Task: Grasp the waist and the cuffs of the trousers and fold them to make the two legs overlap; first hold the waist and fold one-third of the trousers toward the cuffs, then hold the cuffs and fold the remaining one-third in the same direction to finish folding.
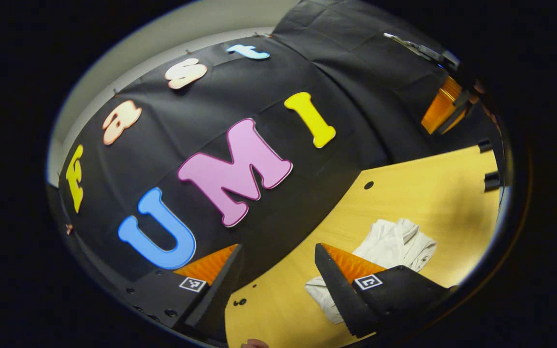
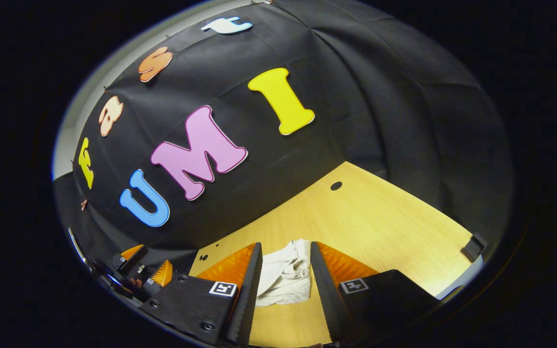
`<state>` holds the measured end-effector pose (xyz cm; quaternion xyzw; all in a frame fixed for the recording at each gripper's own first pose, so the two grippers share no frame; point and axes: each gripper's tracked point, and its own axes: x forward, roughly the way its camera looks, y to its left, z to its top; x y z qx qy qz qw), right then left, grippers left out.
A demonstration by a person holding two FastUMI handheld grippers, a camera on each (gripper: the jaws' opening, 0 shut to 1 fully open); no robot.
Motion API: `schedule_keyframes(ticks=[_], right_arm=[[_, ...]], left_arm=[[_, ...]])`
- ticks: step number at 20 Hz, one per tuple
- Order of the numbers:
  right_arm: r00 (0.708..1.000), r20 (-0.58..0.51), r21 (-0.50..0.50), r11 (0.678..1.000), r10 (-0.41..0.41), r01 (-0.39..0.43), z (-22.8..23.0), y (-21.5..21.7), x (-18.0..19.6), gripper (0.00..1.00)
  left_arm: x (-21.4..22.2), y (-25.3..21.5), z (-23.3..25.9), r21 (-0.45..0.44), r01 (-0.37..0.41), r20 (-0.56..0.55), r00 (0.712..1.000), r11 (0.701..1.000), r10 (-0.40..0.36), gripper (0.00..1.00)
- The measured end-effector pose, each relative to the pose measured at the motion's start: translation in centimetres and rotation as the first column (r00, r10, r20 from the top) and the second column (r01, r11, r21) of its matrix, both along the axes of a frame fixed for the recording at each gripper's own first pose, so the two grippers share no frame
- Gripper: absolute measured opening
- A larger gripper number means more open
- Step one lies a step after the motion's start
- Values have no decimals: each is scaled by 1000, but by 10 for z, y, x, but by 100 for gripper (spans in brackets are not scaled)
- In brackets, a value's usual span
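Observation:
The white trousers [image 1: 394,241] lie in a compact crumpled bundle on the wooden table [image 1: 428,183]. In the left gripper view my left gripper [image 1: 277,247] is open and holds nothing; the bundle sits behind and to the right of its right finger [image 1: 341,285]. The right gripper [image 1: 445,104] shows far off at the upper right. In the right gripper view my right gripper [image 2: 285,245] is open, raised above the table [image 2: 380,217], and the trousers [image 2: 285,273] appear in the gap between its fingers without touching them. The left gripper [image 2: 143,275] is at the lower left.
The black cloth wall stands close behind the table. A small round hole [image 1: 368,185] [image 2: 336,185] is in the tabletop near the wall. Black clamps [image 1: 491,181] [image 2: 474,246] sit on the table's far edge. Bare wood surrounds the bundle.

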<state>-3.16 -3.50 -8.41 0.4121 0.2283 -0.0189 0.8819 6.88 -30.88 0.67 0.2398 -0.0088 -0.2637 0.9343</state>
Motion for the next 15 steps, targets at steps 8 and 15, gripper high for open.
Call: schedule_keyframes(ticks=[8, 15], right_arm=[[995, 71, -54, 996, 75, -71, 57, 69, 10, 65], [990, 40, -158, 979, 138, -130, 63, 119, 18, 67]], left_arm=[[-18, 45, 37, -375, -107, -207, 978, 921, 29, 96], [-27, 90, 12, -485, -228, -381, 924, 844, 31, 96]])
